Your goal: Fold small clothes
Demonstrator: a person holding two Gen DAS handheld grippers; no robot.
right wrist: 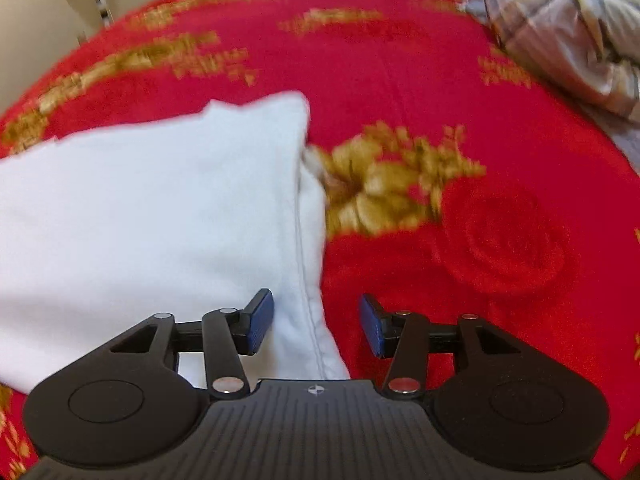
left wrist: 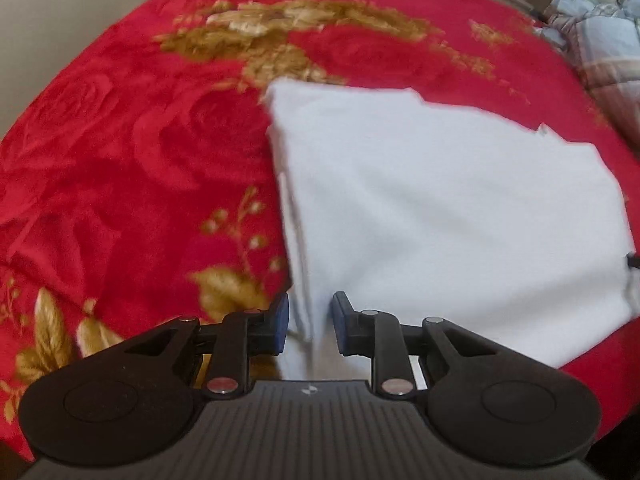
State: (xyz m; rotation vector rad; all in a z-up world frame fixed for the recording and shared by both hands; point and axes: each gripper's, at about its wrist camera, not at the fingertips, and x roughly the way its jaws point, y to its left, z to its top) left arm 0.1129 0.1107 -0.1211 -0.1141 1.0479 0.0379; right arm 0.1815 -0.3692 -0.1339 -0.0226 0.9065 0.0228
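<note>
Now my left gripper [left wrist: 308, 324] pinches the folded white cotton garment's [left wrist: 440, 208] near-left edge on the red floral blanket [left wrist: 120, 140]; my right gripper [right wrist: 317, 326] stands apart around its seam. Tugging one-sided could skew the fold.

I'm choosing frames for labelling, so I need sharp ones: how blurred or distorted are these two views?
Left wrist view: the white garment has smeared edges and the red blanket pattern is soft; strong fisheye bending at the borders. Right wrist view: similar blur on cloth and gold flowers, while the gripper fingers stay fairly crisp.
</note>
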